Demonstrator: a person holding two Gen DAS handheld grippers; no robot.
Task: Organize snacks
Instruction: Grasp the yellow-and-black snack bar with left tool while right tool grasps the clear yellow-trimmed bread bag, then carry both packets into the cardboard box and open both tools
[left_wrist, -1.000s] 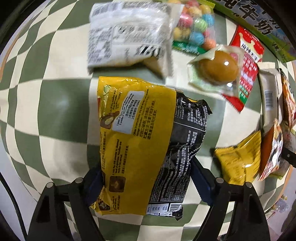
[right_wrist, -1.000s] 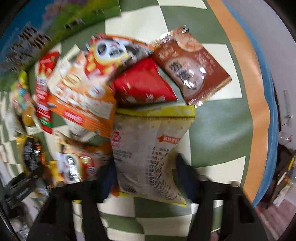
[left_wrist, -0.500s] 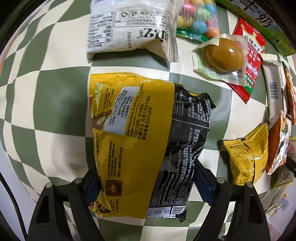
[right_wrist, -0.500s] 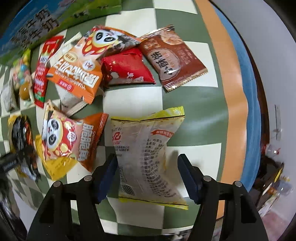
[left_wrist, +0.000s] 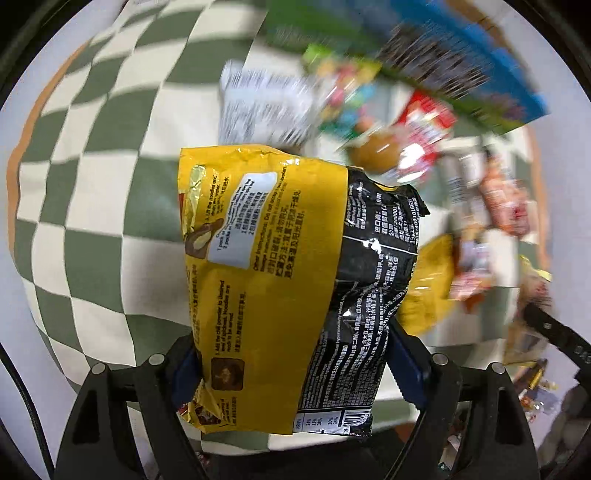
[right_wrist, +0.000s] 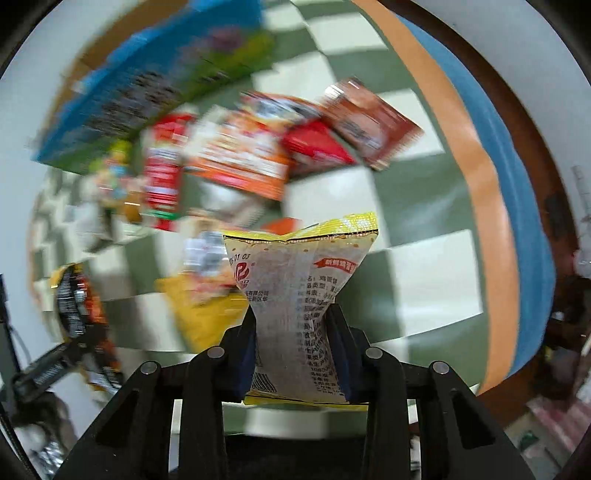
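My left gripper (left_wrist: 291, 354) is shut on a yellow-and-black noodle packet (left_wrist: 280, 273) and holds it up off the checkered tablecloth (left_wrist: 88, 184). My right gripper (right_wrist: 291, 339) is shut on a cream-and-yellow snack bag (right_wrist: 299, 295), pinched at its waist and lifted above the cloth. The noodle packet (right_wrist: 79, 317) also shows at the left of the right wrist view. Both backgrounds are blurred by motion.
Several loose snack packets lie in a pile (right_wrist: 258, 158) on the cloth, among them a brown one (right_wrist: 369, 125) and a red one (right_wrist: 317, 147). A blue-and-green carton (right_wrist: 155, 85) lies at the far side. An orange and blue table edge (right_wrist: 487, 184) runs on the right.
Both grippers have lifted their packets off the cloth. The right jaws have closed tighter on the cream bag, which now crumples at its waist. The scene behind both has dropped away.
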